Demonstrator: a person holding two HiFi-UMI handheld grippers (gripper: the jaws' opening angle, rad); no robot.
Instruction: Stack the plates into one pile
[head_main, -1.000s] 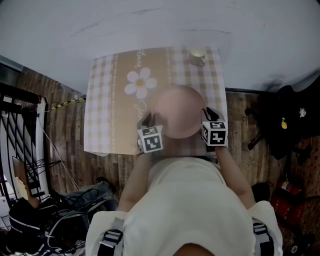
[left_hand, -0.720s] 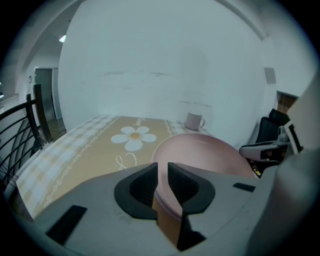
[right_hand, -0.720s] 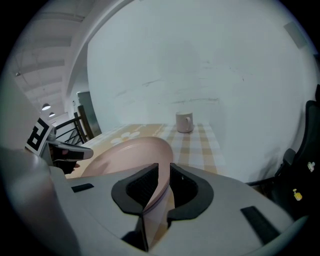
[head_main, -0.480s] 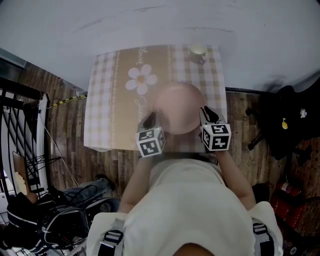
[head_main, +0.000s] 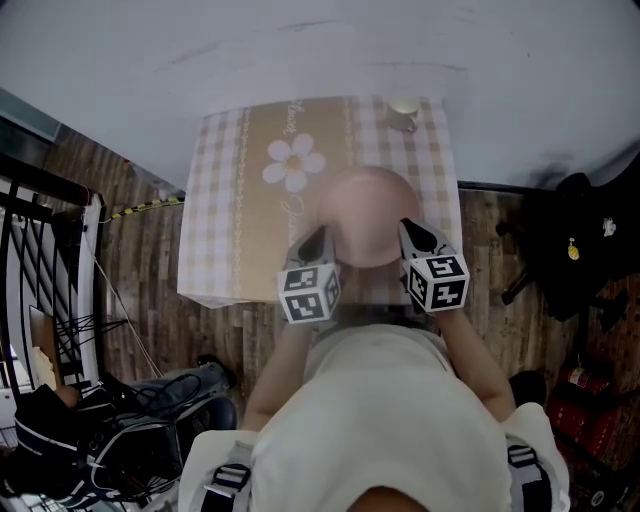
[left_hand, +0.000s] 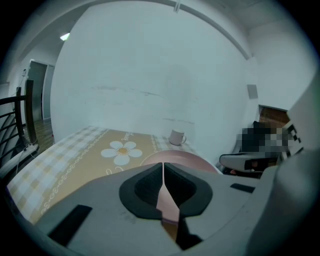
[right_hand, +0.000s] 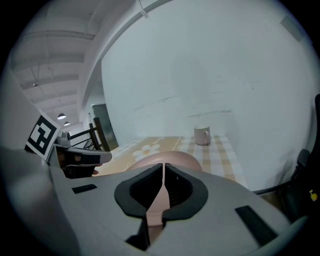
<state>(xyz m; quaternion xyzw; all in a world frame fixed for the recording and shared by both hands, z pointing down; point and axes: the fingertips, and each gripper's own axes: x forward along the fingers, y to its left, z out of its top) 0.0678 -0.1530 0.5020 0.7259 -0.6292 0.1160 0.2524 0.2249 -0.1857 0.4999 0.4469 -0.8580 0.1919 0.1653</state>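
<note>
On the near right part of the surface (head_main: 215, 200), a small square top under a beige checked cloth w/ a white daisy print (head_main: 295, 163), sits the round pink plate (head_main: 365, 215). Only one pink disc shows. Can't tell whether it is a single plate or several already nested, as the edges are too soft. No other plate lies apart on the cloth. Small white mug (head_main: 403, 110) stands at the far right corner, well apart.

Change noted: the left gripper (head_main: 318, 238) and right gripper (head_main: 408, 232) sat low on either side of the plate's near rim a second ago. Both have since come up and back toward the person (head_main: 380, 420), and the marker cubes (head_main: 308, 293) now show larger in head view. Plate has not shifted vs. the daisy.

Both sets of fingers (left_hand: 142, 192) have just been closing.
- Left gripper view: tips meet in a thin line, nothing pinched. Pink in the slot lower down is the plate lying beyond, w/ tan cloth under it.
- Right gripper view: same. Tips together, empty, plate seen past them.

Reading: looks like a let-go and pull-away, not a lift. W/ no stray plate on the surface, the pile is prob. complete. Any further plates would be out of frame. A further rim grab would need the fingers reopened first. Risk looks low, since the plate rests flat and inside the surface edge.
</note>
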